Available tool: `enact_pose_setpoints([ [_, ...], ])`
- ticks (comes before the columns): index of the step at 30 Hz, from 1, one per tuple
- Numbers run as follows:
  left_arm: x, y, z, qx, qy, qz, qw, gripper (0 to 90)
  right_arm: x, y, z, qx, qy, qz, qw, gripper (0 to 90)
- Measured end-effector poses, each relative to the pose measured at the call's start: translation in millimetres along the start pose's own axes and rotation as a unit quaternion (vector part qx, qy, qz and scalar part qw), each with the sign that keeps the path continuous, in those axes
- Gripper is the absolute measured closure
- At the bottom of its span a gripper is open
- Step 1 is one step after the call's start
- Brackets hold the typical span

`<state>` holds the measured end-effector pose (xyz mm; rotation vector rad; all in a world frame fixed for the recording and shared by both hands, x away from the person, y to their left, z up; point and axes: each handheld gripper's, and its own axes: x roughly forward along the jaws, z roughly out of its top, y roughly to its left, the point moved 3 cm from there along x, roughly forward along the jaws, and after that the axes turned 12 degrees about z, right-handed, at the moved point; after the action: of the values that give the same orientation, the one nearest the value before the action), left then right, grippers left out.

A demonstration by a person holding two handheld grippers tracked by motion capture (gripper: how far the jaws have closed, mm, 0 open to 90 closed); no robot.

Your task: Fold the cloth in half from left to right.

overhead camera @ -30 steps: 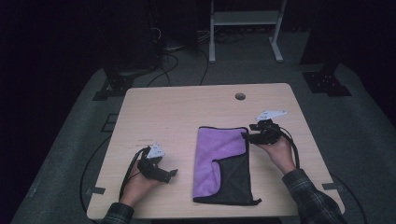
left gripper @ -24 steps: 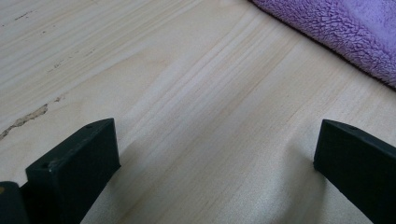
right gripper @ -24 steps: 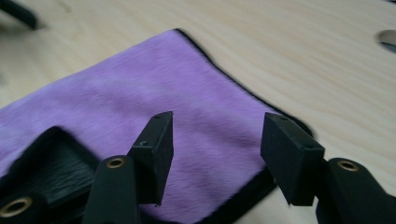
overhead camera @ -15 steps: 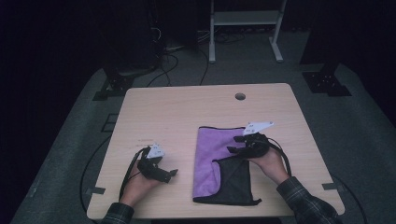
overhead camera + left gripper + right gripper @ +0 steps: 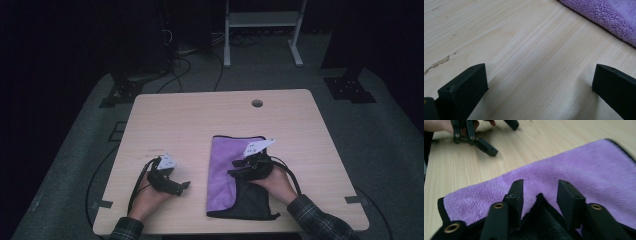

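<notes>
Purple fleece with a black underside — the cloth (image 5: 235, 170) lies flat on the right half of the bench (image 5: 165, 120), its near corner turned up. The right hand-held gripper (image 5: 539, 195) straddles that black corner, jaws parted, seemingly about to pinch it for a fold. The left hand-held gripper (image 5: 539, 82) rests spread wide on bare wood just left of the cloth — apparently waiting.

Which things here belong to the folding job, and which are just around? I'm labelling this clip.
In the job: purple cloth; right gripper on its folded black corner; left gripper, open on the table.
Around: white stand; floor cables.
</notes>
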<state>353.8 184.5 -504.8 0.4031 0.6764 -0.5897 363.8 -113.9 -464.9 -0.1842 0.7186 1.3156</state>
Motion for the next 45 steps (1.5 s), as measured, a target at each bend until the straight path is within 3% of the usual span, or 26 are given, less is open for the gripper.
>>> enact_pose_setpoints([
  [4,-0.2,0.1,0.0,0.001,0.001,0.000,1.0000,0.0,8.6,-1.8,-5.5,0.007,0.022,0.009,0.9997,80.7],
  [6,0.0,0.0,0.0,0.000,0.000,0.000,1.0000,0.0,7.3,-0.9,-5.7,0.004,0.022,0.009,0.9997,84.2],
  [13,-0.9,0.4,-0.5,0.001,0.002,0.002,1.0000,0.0,-17.6,11.9,-9.1,-0.005,-0.007,0.004,1.0000,85.4],
  [24,-1.6,0.1,-1.4,-0.002,0.001,0.003,1.0000,0.0,-60.0,43.4,-48.7,-0.005,-0.013,-0.017,0.9998,85.6],
  [36,-3.4,0.0,-3.0,-0.005,0.002,0.007,1.0000,0.0,-79.3,75.1,-86.5,0.021,-0.011,0.006,0.9997,85.3],
  [40,-3.5,0.0,-3.1,-0.005,0.002,0.007,1.0000,0.0,-81.2,85.5,-96.6,0.020,0.002,0.007,0.9998,82.0],
  [45,-3.5,0.1,-3.1,-0.005,0.002,0.007,1.0000,0.0,-89.3,85.3,-96.8,0.015,-0.017,-0.010,0.9997,57.9],
])
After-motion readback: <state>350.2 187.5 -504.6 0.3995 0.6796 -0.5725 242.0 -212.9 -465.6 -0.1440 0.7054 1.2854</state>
